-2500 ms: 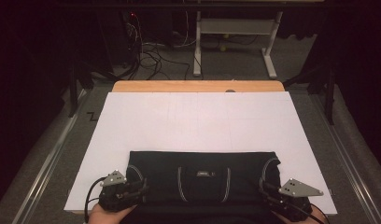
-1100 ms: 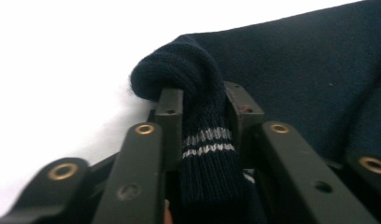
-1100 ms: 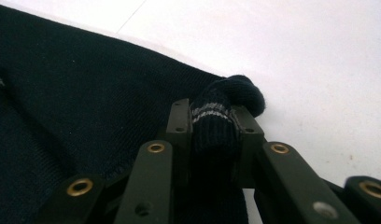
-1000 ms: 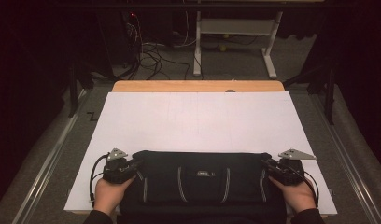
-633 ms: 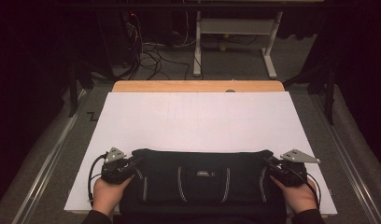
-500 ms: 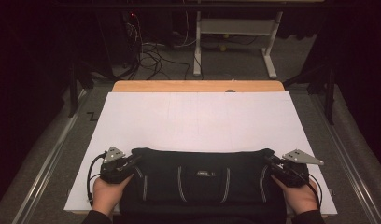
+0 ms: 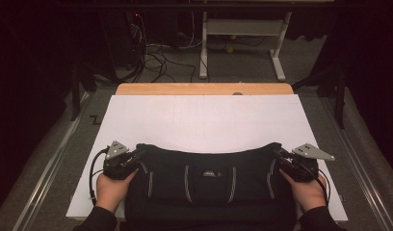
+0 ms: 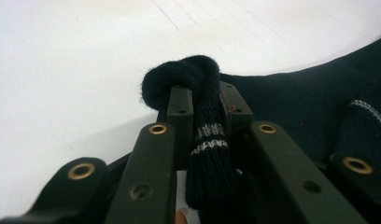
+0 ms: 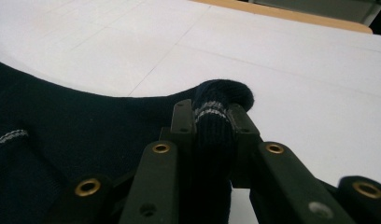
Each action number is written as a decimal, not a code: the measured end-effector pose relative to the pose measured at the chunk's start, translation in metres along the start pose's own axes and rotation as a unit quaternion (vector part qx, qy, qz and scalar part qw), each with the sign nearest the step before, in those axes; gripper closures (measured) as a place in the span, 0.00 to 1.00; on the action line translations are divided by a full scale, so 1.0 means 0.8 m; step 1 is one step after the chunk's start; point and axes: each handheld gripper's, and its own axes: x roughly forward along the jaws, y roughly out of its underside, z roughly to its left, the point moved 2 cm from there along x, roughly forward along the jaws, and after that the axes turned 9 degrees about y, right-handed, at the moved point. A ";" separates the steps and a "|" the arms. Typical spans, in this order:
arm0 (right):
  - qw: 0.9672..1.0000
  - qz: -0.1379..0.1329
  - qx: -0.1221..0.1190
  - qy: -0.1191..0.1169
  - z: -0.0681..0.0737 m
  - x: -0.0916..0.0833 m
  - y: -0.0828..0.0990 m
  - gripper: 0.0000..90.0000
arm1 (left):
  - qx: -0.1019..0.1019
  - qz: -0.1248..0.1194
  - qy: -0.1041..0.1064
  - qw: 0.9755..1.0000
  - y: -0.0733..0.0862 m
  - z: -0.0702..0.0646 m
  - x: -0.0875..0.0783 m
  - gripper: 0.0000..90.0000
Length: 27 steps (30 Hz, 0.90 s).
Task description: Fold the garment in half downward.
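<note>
A dark navy knitted garment (image 7: 209, 187) with thin pale stripes lies across the near part of the white sheet (image 7: 204, 120). My left gripper (image 7: 136, 155) is shut on the garment's far left corner. Its jaws have just been closing, and a rolled, striped fold (image 8: 179, 79) stands between the pads of the left gripper (image 8: 205, 100). At the far right corner, my right gripper (image 7: 280, 155) is shut on a similar striped fold (image 9: 223, 93), pinched in the right gripper (image 9: 212, 114). Both corners are raised, and the far edge sags between them.
The white sheet covers a wooden table whose far edge (image 7: 204, 89) shows as a tan strip. Metal rails (image 7: 50, 159) run along both sides. Beyond the table are floor cables (image 7: 156, 53) and the legs of a desk frame (image 7: 242, 29).
Both hands have risen and moved a little away from the person, lifting the garment's far corners. Its far edge, straight before, now curves down in the middle.
</note>
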 end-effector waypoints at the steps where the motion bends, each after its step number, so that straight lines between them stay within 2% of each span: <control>1: 1.000 -0.001 -0.002 0.003 0.000 0.002 -0.003 0.85 | -0.003 -0.001 -0.002 1.000 -0.001 0.002 0.002 0.83; 7: 1.000 -0.005 -0.010 0.011 0.000 0.016 -0.015 0.85 | -0.024 -0.023 -0.025 0.999 -0.007 0.017 0.004 0.83; 9: 1.000 -0.004 -0.010 0.011 0.000 0.022 -0.018 0.85 | -0.027 -0.022 -0.029 0.999 -0.012 0.021 0.006 0.83; 14: 1.000 -0.004 -0.016 0.015 -0.002 0.036 -0.026 0.85 | -0.015 -0.012 -0.041 0.999 -0.030 0.024 0.015 0.83; 19: 1.000 0.003 -0.016 0.024 -0.010 0.052 -0.035 0.85 | -0.006 -0.005 -0.053 0.999 -0.047 0.027 0.027 0.83; 26: 1.000 0.003 -0.013 0.027 -0.024 0.072 -0.050 0.85 | 0.002 -0.003 -0.067 0.998 -0.087 0.041 0.048 0.83; 27: 0.999 0.003 -0.017 0.032 -0.025 0.075 -0.052 0.86 | 0.004 -0.001 -0.068 0.998 -0.091 0.042 0.050 0.83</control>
